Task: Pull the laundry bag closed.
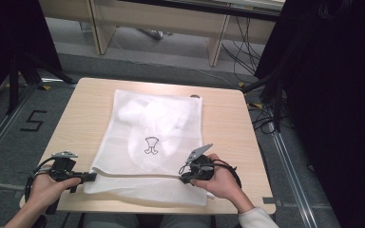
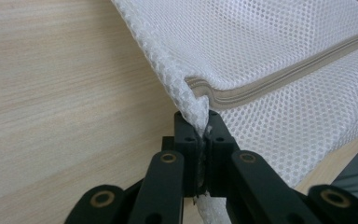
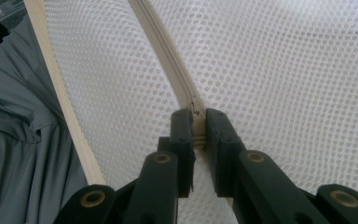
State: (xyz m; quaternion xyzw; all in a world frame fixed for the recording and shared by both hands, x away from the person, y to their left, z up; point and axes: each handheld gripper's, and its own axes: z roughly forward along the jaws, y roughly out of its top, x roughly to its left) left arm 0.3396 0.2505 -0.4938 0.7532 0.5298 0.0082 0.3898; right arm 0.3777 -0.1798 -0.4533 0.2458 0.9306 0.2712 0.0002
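Overhead, I see the white mesh laundry bag [image 1: 149, 142] flat on the wooden table [image 1: 76, 118], nothing blocking it. My left gripper [image 2: 204, 122] is clenched on the bag's corner beside the zipper [image 2: 279, 79] end. My right gripper [image 3: 195, 122] pinches the zipper slider [image 3: 196, 116]; grey cloth [image 3: 18, 140] lies beyond the edge.

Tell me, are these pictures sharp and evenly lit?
High view: soft, slightly blurry, dark at both sides, the mesh bag bright, almost washed out. Left gripper view: mesh and zipper crisp, near jaws blurrier. Right gripper view: mesh weave sharp, even light, no glare.
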